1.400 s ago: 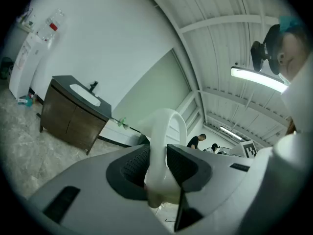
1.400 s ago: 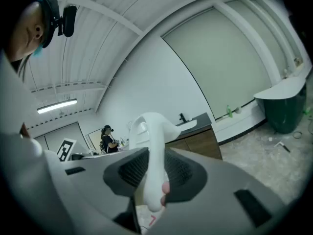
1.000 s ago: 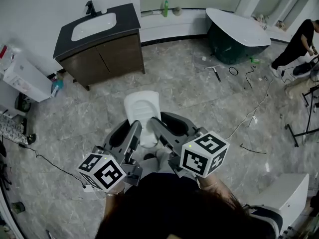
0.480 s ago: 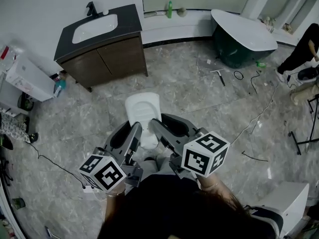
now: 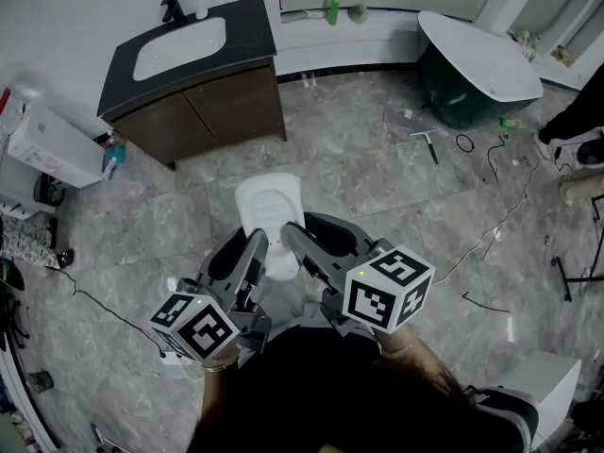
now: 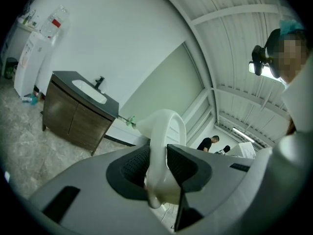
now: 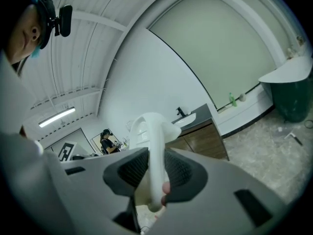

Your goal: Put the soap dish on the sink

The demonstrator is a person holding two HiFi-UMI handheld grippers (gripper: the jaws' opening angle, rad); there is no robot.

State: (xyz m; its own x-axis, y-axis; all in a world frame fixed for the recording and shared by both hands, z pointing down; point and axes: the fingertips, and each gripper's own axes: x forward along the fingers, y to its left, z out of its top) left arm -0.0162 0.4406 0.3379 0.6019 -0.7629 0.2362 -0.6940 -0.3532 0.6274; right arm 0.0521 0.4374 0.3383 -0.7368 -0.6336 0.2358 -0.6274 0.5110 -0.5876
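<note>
Marble floor (image 5: 359, 187) beneath white soap dish (image 5: 269, 208)

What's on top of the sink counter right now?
The dark counter holds a white basin, a black tap and a small white item beside the tap. The basin looks empty. The tap hides the strip behind it.

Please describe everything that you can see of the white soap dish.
The soap dish is white and glossy, plastic or ceramic by its look. It is oblong with rounded corners, a raised rim and a hollow middle that faces up. It hangs in the air above the grey marbled floor, far from the sink. The left gripper clamps one side of its near end, the right gripper the other. Nothing else touches it.
</note>
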